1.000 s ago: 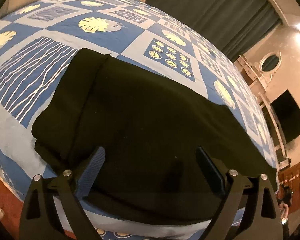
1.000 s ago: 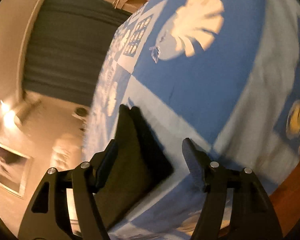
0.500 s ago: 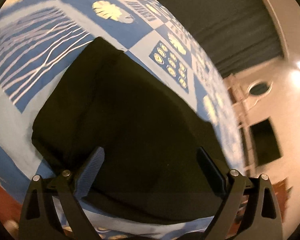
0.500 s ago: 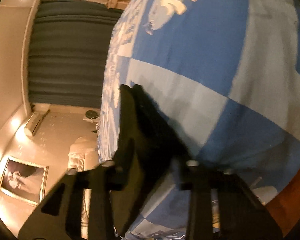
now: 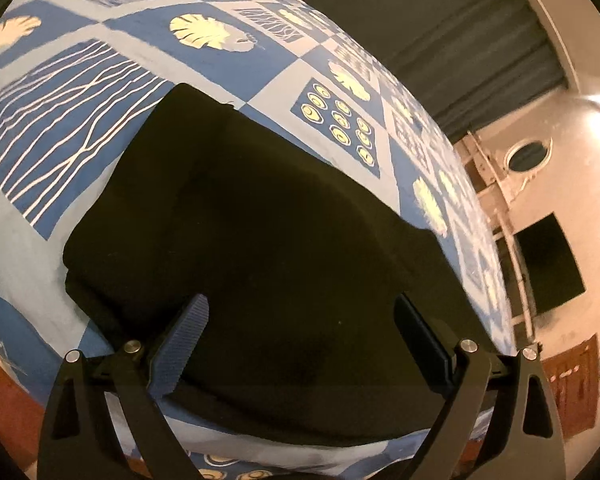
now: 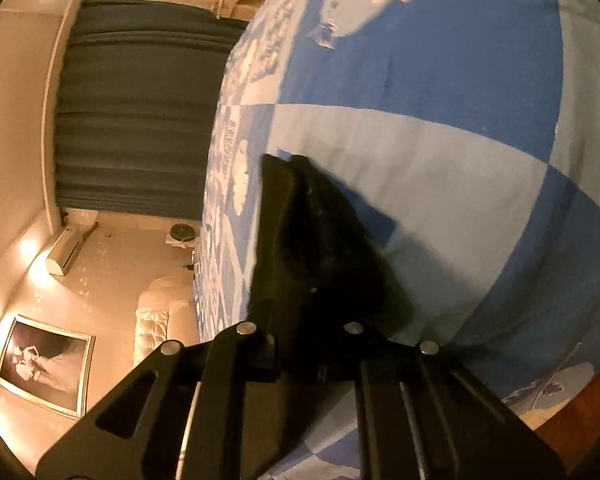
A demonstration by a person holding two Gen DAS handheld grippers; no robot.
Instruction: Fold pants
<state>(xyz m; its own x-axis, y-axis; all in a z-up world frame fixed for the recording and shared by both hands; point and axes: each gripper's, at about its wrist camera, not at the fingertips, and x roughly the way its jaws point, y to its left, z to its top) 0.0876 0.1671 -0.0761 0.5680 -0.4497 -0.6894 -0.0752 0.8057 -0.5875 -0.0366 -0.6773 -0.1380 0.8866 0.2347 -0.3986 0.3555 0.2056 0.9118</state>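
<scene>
The black pants (image 5: 260,232) lie folded flat on the blue patterned bedspread (image 5: 80,120). My left gripper (image 5: 300,336) is open and hovers just above the near part of the pants, with both fingers over the cloth. In the right wrist view my right gripper (image 6: 312,320) is shut on one end of the black pants (image 6: 308,240). The cloth is bunched up between its fingers and lifted a little off the bedspread (image 6: 440,160). The fingertips are hidden in the dark cloth.
The bed's near edge and a wooden floor (image 5: 4,392) show at the lower left. Dark curtains (image 5: 440,40) and a wall with a round mirror (image 5: 528,156) lie beyond the bed. A framed picture (image 6: 44,364) and an air conditioner (image 6: 64,256) are on the far wall.
My right gripper has closed from open onto the end of the pants and moved in over the cloth. My left gripper stayed open above the pants and swayed a little.
</scene>
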